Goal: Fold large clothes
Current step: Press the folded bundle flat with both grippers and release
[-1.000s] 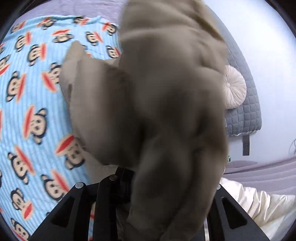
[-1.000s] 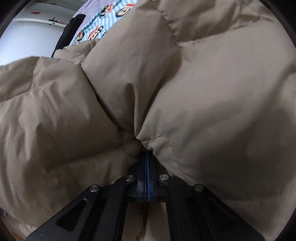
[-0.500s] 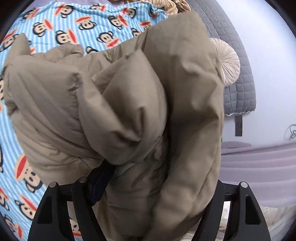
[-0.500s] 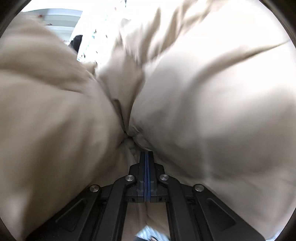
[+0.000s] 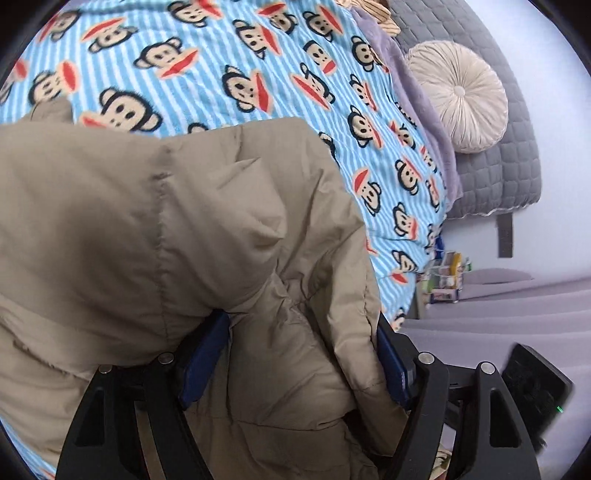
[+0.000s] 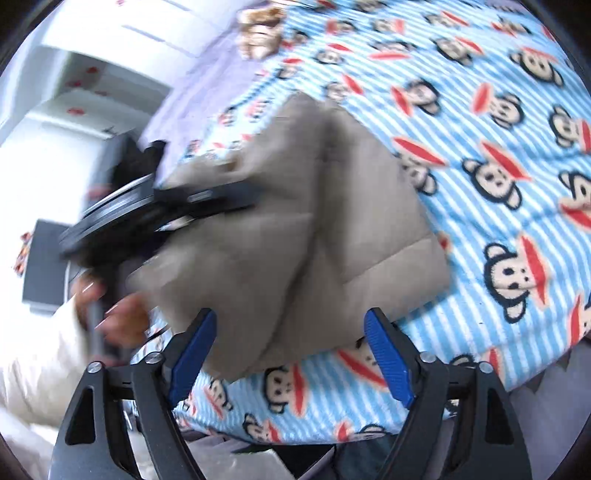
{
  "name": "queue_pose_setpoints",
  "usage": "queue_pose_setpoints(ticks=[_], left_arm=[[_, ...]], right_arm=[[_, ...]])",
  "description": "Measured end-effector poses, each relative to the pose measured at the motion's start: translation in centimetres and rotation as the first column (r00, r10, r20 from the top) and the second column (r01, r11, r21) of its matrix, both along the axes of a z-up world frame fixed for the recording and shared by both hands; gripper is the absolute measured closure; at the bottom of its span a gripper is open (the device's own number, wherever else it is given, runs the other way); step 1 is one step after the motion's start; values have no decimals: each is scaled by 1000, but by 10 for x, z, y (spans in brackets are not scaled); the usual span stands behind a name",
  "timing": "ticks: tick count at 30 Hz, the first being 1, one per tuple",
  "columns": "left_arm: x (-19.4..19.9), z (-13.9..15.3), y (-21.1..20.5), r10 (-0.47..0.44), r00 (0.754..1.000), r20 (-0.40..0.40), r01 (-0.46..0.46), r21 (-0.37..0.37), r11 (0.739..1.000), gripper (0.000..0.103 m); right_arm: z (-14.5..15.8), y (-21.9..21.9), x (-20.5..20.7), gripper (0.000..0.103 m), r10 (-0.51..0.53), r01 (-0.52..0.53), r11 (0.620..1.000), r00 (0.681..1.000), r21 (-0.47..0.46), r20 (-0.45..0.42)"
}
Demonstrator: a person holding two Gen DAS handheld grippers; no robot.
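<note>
A tan puffer jacket (image 5: 155, 229) lies folded on the monkey-print blue striped blanket (image 5: 229, 55). My left gripper (image 5: 295, 358) is open, its blue pads spread wide with jacket fabric lying loose between them. In the right wrist view the jacket (image 6: 314, 221) sits as a folded bundle near the bed's front edge. My right gripper (image 6: 291, 350) is open and empty, just in front of the jacket's near edge. The left gripper (image 6: 166, 210) shows blurred at the jacket's left side, with a hand below it.
A round cream cushion (image 5: 458, 96) leans on a grey quilted headboard (image 5: 517, 158) at the far right. A black device (image 5: 532, 384) lies at the lower right. White shelves (image 6: 74, 85) stand left of the bed. A stuffed toy (image 6: 262, 29) sits at the blanket's far end.
Both grippers have opened and let go of the jacket. The jacket has dropped onto the blanket as a folded bundle. The right gripper has pulled back from it.
</note>
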State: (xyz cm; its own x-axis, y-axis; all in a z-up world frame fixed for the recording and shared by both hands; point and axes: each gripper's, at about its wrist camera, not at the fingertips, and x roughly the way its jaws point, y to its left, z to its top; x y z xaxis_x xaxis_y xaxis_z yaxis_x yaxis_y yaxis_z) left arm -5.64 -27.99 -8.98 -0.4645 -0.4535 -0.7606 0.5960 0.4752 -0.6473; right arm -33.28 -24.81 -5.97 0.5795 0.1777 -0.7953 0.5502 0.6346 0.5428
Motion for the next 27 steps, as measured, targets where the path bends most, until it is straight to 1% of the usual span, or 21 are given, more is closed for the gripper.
queue_pose_setpoints(ticks=[1,3,4,6,8,9,10,11,12,13,14,15,16,17,18,22,24,26,27], left_arm=[[3,-6,-11,-12,999,29,12,3,1000,27],[-2,2,-20,-37,993,111,37,4,999,27],[-2,9,-17,-43,989,143,45,-7,999,27],[-4,32,-7,-34,973,229,43,-37,998,27],[3,52,8,16,943,333,9,-72,997,27],[10,60,19,58,913,403,-28,-82,996,27],[16,69,32,97,880,466,-65,-85,994,27],[25,72,46,141,831,539,-117,-79,990,27],[32,72,54,166,791,589,-160,-62,985,27],[43,65,65,180,751,635,-205,-35,978,27],[51,58,72,181,733,656,-238,-2,971,27],[60,47,77,182,734,654,-263,27,964,27],[68,37,79,193,745,639,-284,43,958,27],[71,30,76,202,750,630,-294,44,955,27],[73,25,74,199,750,631,-287,40,957,27],[56,7,22,141,730,669,-227,43,973,27],[49,-5,-3,132,734,666,-216,45,975,27],[44,-12,-19,127,747,653,-214,56,975,27],[43,-15,-26,122,749,651,-214,64,975,27]], right_arm=[[5,8,-1,12,40,-40,999,999,2,22],[10,15,10,12,95,-95,995,995,13,34],[11,23,23,12,109,-110,994,994,15,31],[7,35,40,12,116,-117,993,993,11,27],[7,38,56,14,89,-90,994,996,-58,-21],[8,39,63,19,71,-75,992,997,-104,-34],[10,41,68,50,54,-60,987,997,-151,-47],[11,39,73,78,39,-54,979,996,-199,-78],[10,36,75,78,32,-57,972,993,-228,-110],[10,33,75,81,30,-60,967,992,-248,-122],[9,32,73,82,34,-69,962,990,-263,-134],[10,28,71,83,35,-74,959,989,-274,-146],[10,27,68,83,33,-76,957,987,-281,-155],[6,26,63,83,24,-70,956,987,-284,-162],[2,23,58,83,12,-58,958,986,-280,-165],[-21,1,36,83,-66,23,971,983,-239,-172],[-34,-10,31,83,-112,70,972,977,-226,-181],[-46,-27,25,83,-153,111,969,971,-219,-186],[-51,-35,21,83,-168,128,969,968,-210,-188]])
